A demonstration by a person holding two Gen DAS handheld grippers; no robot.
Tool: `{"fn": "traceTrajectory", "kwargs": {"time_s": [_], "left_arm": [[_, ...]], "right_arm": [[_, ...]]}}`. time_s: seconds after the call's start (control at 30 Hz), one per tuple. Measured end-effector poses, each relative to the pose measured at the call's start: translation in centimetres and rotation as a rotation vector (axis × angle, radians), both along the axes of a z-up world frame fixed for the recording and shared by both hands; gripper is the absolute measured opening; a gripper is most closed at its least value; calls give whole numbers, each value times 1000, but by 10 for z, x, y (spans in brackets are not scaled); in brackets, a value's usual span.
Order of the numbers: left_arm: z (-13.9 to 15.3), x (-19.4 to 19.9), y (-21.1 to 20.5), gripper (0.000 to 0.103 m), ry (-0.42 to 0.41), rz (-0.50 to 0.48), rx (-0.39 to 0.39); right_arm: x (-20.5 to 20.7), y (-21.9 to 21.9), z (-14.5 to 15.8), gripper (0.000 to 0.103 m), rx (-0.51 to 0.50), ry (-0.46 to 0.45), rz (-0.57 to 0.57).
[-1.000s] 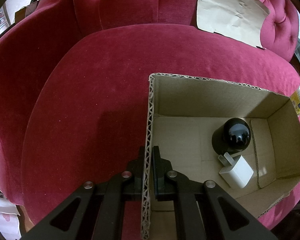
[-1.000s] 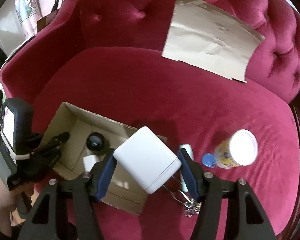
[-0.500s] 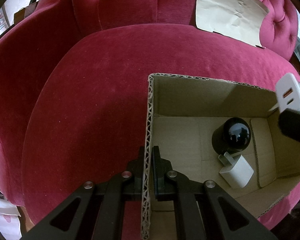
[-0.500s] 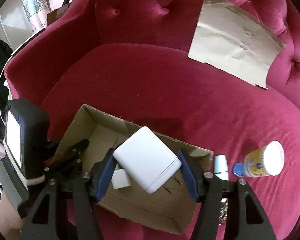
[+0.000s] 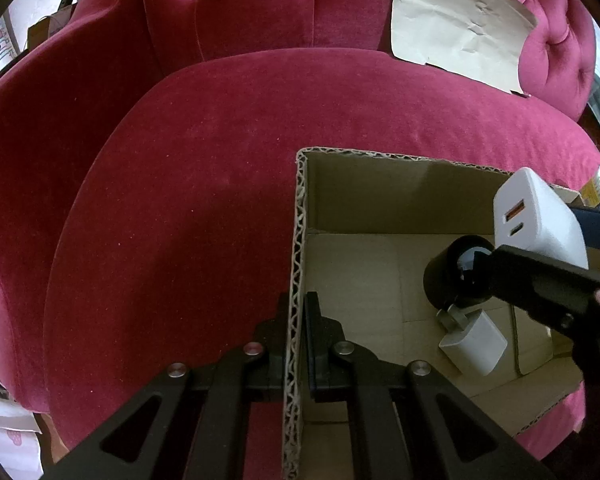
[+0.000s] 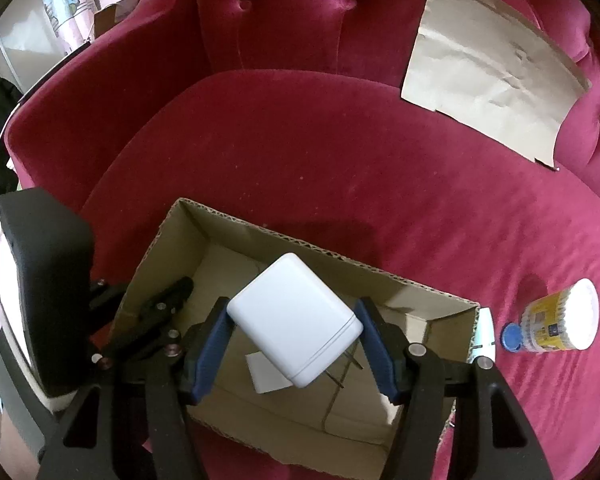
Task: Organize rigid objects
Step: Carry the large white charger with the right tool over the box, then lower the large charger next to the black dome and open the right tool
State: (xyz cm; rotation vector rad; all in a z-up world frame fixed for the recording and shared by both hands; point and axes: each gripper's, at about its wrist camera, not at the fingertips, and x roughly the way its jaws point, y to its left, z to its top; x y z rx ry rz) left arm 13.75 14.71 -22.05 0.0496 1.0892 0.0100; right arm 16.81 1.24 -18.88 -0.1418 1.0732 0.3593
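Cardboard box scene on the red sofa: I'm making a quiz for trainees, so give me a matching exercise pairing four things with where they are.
Things:
1. large white charger block
2. small white plug adapter
3. yellow-labelled tub with white lid
4. brown corrugated cardboard box

Places:
A. standing on the red sofa cushion, outside the box
B. lying on the box floor beside the black round object
C. side wall clamped by the left gripper
D. held over the box by the right gripper

Pairs: 1-D, 2-B, 3-A, 4-C
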Motion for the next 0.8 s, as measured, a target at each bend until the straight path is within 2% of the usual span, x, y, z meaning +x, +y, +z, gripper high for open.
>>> {"fn": "traceTrajectory", "kwargs": {"time_s": [0.5,0.63,0.8], "left_arm": [[0,0,0,6,0,-1,0],[1,0,-1,6,-1,-1,1],[1,-1,-2,6,-2,1,1]], "right_arm": [[-1,5,-2,67,-23,-21,16],[-7,8,3,79,-85,-69,20],[-9,7,-1,93,-120,-75,22]]}}
